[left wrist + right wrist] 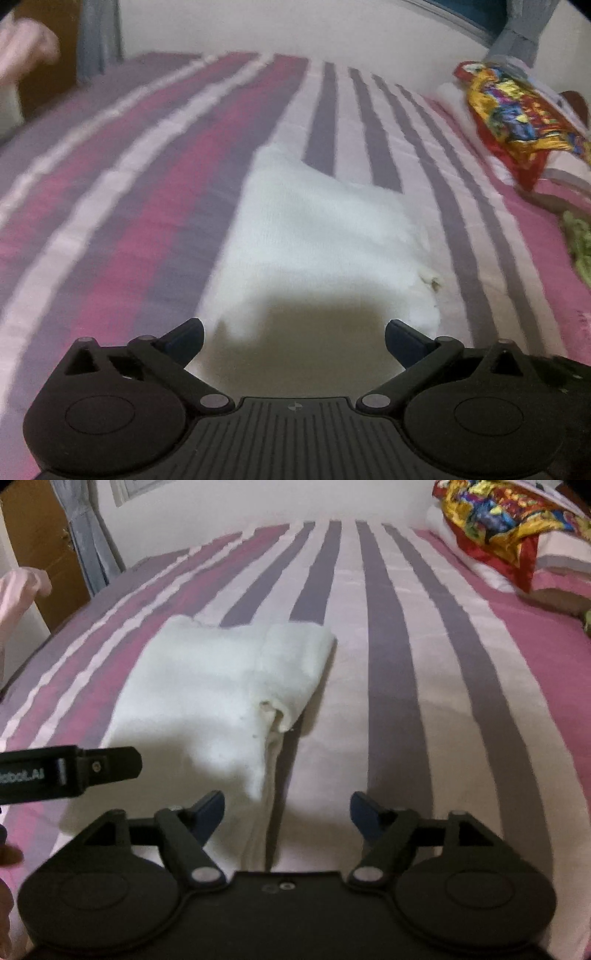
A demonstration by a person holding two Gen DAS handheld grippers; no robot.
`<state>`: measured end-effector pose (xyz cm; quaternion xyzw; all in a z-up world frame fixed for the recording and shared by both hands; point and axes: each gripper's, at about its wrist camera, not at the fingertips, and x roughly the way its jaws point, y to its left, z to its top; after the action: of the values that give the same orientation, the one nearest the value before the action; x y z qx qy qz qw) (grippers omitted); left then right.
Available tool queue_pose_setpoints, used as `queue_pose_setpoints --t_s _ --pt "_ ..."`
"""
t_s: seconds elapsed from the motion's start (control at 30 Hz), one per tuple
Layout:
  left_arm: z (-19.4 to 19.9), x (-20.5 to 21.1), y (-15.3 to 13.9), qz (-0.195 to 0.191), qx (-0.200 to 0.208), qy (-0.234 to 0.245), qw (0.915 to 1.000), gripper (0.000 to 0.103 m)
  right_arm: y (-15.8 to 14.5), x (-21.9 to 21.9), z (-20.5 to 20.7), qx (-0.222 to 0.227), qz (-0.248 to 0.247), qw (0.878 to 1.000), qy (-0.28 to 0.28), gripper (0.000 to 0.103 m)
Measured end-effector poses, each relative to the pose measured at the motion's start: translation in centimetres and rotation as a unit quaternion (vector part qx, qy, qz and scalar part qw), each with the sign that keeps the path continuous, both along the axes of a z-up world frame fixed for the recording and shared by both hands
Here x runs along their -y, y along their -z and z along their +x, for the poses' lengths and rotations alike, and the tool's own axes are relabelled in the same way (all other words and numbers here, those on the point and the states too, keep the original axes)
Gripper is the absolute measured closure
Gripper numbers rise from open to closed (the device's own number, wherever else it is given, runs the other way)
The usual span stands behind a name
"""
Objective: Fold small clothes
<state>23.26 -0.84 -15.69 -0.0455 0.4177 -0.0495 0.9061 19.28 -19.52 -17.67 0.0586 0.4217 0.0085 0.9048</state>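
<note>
A small white garment [317,236] lies folded flat on the striped bedspread [140,192]. In the right wrist view the white garment [207,701] shows a sleeve or flap folded over along its right side. My left gripper [294,341] hangs open just above the garment's near edge, nothing between its fingers. My right gripper [287,818] is open too, over the garment's near right corner, holding nothing. The body of the left gripper [70,771] reaches in from the left edge of the right wrist view.
A bright multicoloured cloth [517,114] lies on pillows at the right of the bed, with a green item [580,243] nearer. A grey curtain [92,535] and a wooden door [37,542] stand at the far left. Pink fabric [18,594] hangs at the left edge.
</note>
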Motion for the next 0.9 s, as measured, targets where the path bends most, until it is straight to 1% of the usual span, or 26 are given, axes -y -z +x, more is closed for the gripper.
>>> queue_pose_setpoints --t_s 0.07,0.17,0.23,0.3,0.33,0.5,0.57,0.6,0.63,0.67,0.7,0.73,0.77,0.83,0.9 --pt "-1.2 0.2 -1.1 0.022 0.020 -0.020 0.9994 0.000 -0.6 0.0 -0.7 0.003 -0.001 1.000 -0.003 0.028" --pt "-3.4 0.1 -3.2 0.027 0.061 -0.026 0.9974 0.000 -1.6 -0.3 -2.2 0.012 0.006 1.000 -0.004 0.026" --pt "-4.9 0.3 -4.7 0.044 0.098 -0.029 0.9938 0.000 -2.4 -0.3 -3.4 0.017 0.010 1.000 -0.004 0.025" --pt "-6.4 0.2 -6.2 0.048 0.125 -0.031 0.9906 0.000 -3.2 -0.4 -4.8 0.023 0.018 1.000 -0.008 0.025" --pt "-7.2 0.0 -7.0 0.044 0.130 -0.025 0.9903 0.000 -3.7 -0.4 -5.3 0.027 0.019 0.999 -0.010 0.025" --pt "-9.9 -0.8 -10.7 0.039 0.110 -0.014 0.9930 0.000 -6.8 -0.6 -9.6 0.058 0.021 0.998 -0.019 0.020" --pt "-11.7 -1.4 -12.0 0.015 0.102 0.005 0.9947 0.000 -8.2 -0.7 -11.5 0.071 0.017 0.997 -0.025 0.020" --pt "-12.7 -2.0 -12.6 -0.007 0.102 0.012 0.9947 0.000 -8.8 -0.8 -12.4 0.077 0.017 0.997 -0.028 0.020" --pt "-13.6 -2.6 -13.0 -0.021 0.105 0.007 0.9942 0.000 -9.6 -0.8 -13.4 0.082 0.017 0.996 -0.029 0.018" --pt "-14.8 -3.1 -13.4 -0.029 0.113 -0.007 0.9932 0.000 -10.4 -0.8 -14.4 0.087 0.019 0.996 -0.030 0.013" --pt "-16.0 -3.5 -13.8 -0.030 0.121 -0.018 0.9920 0.000 -11.2 -0.8 -15.5 0.092 0.020 0.995 -0.030 0.011" --pt "-17.0 -3.9 -14.1 -0.021 0.125 -0.028 0.9916 0.000 -12.0 -0.9 -16.5 0.098 0.020 0.995 -0.030 0.010" --pt "-18.1 -4.1 -14.5 -0.003 0.129 -0.035 0.9910 0.000 -12.8 -0.9 -17.7 0.105 0.018 0.994 -0.029 0.008" --pt "-20.0 -4.1 -15.1 0.042 0.140 -0.037 0.9886 0.000 -14.2 -1.0 -19.9 0.119 0.014 0.992 -0.027 0.004" --pt "-21.4 -3.8 -15.5 0.078 0.140 -0.034 0.9865 0.000 -15.1 -0.8 -21.6 0.126 0.015 0.992 -0.020 0.002"
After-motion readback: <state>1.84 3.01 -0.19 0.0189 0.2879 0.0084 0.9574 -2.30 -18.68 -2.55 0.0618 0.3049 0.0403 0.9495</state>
